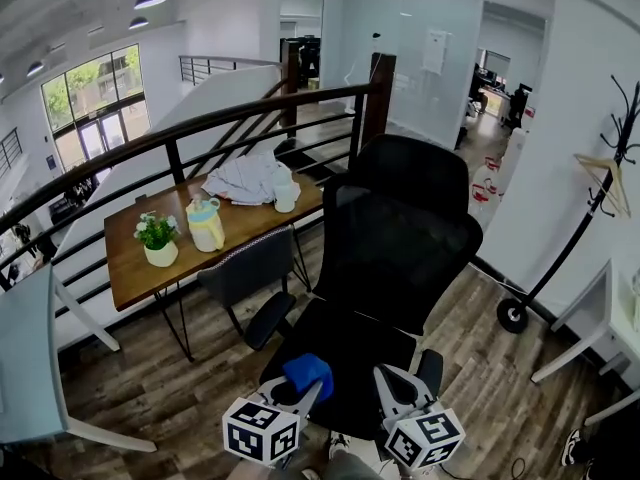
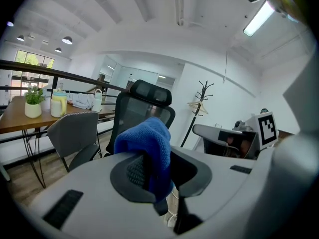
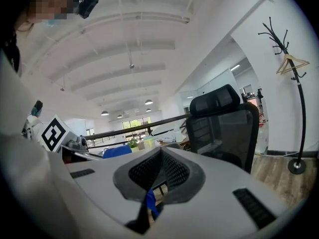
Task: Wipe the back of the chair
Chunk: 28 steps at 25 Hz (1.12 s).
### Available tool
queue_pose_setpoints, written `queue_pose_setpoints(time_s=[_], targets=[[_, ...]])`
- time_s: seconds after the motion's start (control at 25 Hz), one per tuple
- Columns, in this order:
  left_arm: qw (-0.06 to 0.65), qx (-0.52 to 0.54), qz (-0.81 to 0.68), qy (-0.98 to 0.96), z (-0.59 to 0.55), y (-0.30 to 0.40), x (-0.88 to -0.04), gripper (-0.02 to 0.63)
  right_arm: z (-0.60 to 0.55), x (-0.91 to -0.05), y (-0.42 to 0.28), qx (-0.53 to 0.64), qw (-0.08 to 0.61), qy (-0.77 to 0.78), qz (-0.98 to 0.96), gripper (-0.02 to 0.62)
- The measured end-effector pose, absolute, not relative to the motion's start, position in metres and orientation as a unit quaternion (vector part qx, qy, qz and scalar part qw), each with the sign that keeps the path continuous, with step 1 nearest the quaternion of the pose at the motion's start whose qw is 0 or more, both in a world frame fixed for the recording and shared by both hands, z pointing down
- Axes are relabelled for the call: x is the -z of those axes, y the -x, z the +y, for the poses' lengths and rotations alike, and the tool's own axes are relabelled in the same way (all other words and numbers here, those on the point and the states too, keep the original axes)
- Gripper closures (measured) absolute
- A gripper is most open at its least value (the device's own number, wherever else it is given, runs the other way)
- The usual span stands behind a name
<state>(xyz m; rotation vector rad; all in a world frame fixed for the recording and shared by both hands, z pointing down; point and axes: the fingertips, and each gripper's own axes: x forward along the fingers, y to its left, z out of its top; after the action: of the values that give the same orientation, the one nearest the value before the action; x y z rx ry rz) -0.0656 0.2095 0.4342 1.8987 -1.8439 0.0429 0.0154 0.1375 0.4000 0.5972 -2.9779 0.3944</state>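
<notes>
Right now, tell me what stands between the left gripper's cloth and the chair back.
Nothing visible. The left gripper holds the cloth by the front of the seat, with open air to the chair back. The grey chair stands aside, to the left.

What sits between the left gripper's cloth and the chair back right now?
Nothing but air: head view shows the blue cloth over the seat, short of the chair back; the left gripper view shows no obstacle.

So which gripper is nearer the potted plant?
Left. The left gripper, clamping the blue cloth, is on the potted plant's side; the right gripper is farther right.
</notes>
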Motion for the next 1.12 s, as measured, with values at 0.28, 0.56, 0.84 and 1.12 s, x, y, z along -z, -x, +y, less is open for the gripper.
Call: queue_pose_setpoints(time_s=[0.28,0.56,0.84,1.12], targets=[[0.229,-0.024,-0.672,-0.704,0.144,0.084,-0.420,0.531,0.068,-0.389,-0.005,-0.115,0.025,-0.210,-0.971,0.569],[0.219,-0.033,-0.659,-0.718,0.059,0.090,-0.408,0.531,-0.018,-0.381,-0.001,-0.129,0.016,-0.225,-0.966,0.569],[0.219,-0.023,-0.649,-0.728,-0.012,0.085,-0.401,0.531,-0.074,-0.371,0.002,-0.119,0.027,-0.222,-0.967,0.569],[0.206,-0.031,-0.632,-0.747,-0.058,0.083,-0.388,0.531,-0.108,-0.367,-0.003,-0.121,0.025,-0.235,-0.964,0.569]])
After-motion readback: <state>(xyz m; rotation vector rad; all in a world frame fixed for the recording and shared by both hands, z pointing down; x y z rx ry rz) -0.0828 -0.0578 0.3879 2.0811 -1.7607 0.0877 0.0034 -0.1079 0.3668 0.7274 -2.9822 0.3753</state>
